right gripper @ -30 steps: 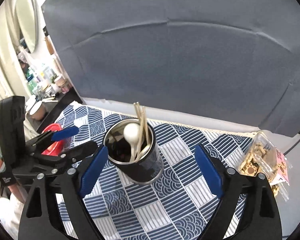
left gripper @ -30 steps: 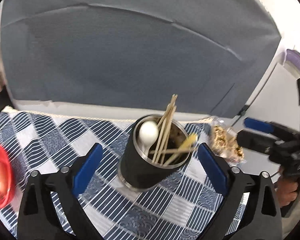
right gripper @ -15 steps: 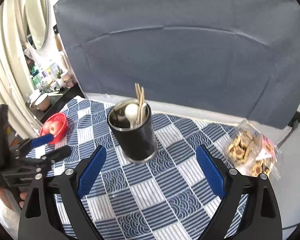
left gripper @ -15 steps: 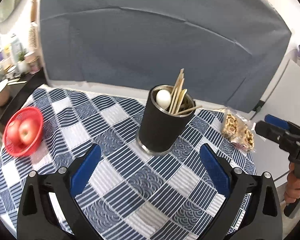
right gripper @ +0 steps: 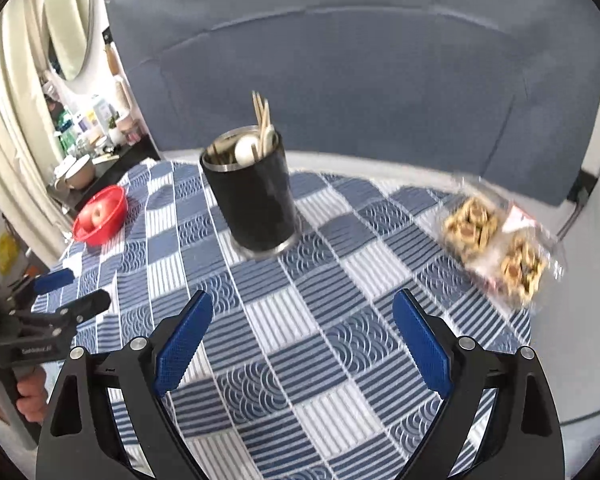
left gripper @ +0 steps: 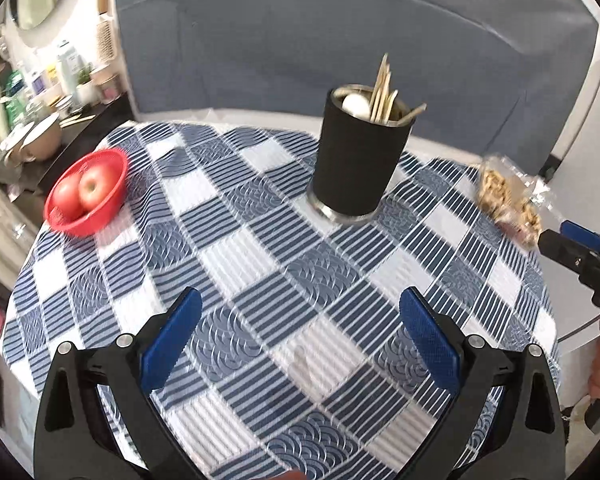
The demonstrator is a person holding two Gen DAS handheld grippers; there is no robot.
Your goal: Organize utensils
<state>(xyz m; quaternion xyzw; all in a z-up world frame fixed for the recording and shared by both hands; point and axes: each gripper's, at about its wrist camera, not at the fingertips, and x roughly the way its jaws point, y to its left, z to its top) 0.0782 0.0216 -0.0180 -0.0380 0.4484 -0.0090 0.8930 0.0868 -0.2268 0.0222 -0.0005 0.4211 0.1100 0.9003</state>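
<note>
A black cup with a steel rim (left gripper: 356,160) (right gripper: 256,196) stands upright on the blue-and-white checked tablecloth (left gripper: 260,272) (right gripper: 320,320). It holds wooden chopsticks (left gripper: 381,88) (right gripper: 262,114) and a white spoon (left gripper: 356,104) (right gripper: 245,148). My left gripper (left gripper: 300,332) hangs open well short of the cup, nothing between its blue pads. My right gripper (right gripper: 302,338) is open too, equally far back and empty. Each gripper shows at the edge of the other's view, the left one (right gripper: 70,292) at the left and the right one (left gripper: 572,240) at the right.
A red bowl with apples (left gripper: 86,192) (right gripper: 100,216) sits at the table's left edge. A clear bag of snacks (left gripper: 508,200) (right gripper: 496,240) lies at the right edge. A grey-blue backdrop (left gripper: 340,32) rises behind the table. A cluttered shelf (left gripper: 40,92) stands far left.
Both grippers have pulled back and up from the cup, which now looks smaller and farther away. More of the table, the red bowl and the snack bag have come into view.
</note>
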